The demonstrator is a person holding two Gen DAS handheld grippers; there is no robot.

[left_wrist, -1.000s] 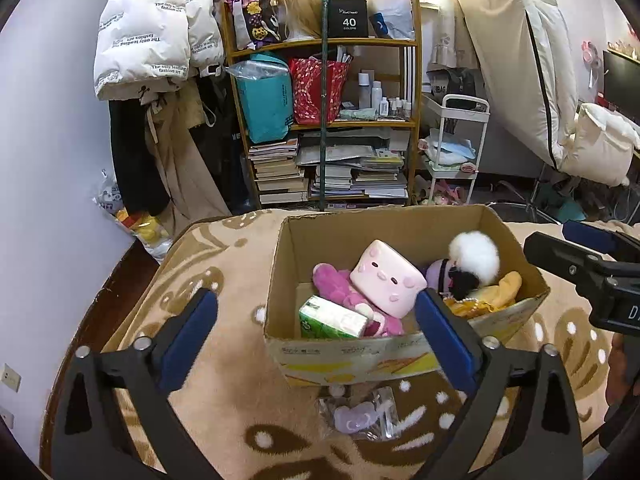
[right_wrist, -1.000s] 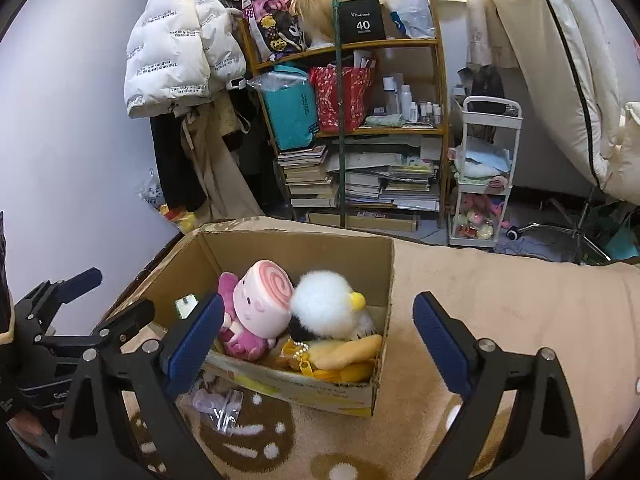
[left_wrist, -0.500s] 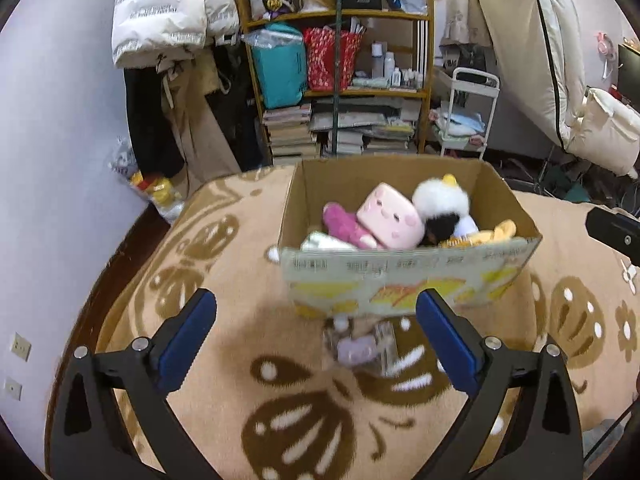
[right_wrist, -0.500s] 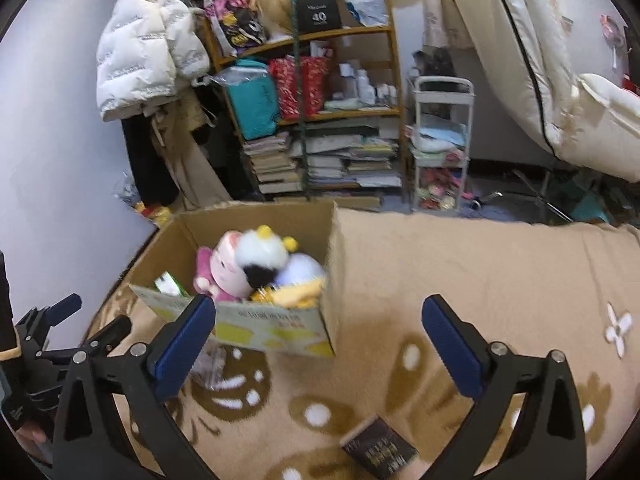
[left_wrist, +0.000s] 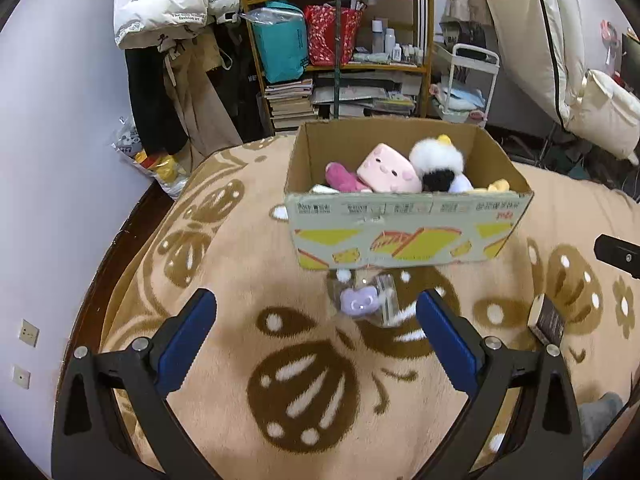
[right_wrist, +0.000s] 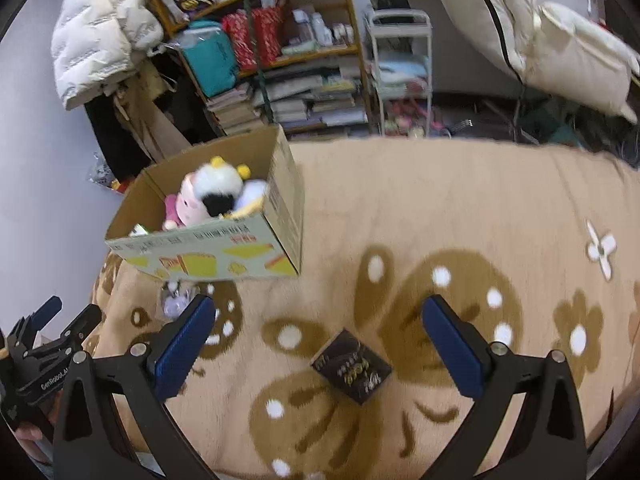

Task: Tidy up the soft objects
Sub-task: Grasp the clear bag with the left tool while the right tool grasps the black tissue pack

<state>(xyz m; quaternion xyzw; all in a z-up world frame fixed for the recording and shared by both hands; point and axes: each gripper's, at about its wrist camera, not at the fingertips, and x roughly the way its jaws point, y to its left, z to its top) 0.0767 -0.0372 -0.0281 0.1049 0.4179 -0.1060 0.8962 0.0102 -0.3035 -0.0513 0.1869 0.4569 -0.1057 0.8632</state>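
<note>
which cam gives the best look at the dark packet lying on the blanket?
Right wrist. The dark packet lies whole and unobstructed on the blanket, between the open fingers of the right gripper, gold print visible though blurred. The left wrist view shows it only as a small, foreshortened sliver near the right edge.

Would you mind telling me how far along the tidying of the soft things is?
Mostly done, it seems: the pink plush, the white fluffy toy and others sit in the box. Nothing is in hand; the left gripper and right gripper are both open and empty. Left on the blanket: a clear bag with a purple item in front of the box, and a dark packet.
</note>
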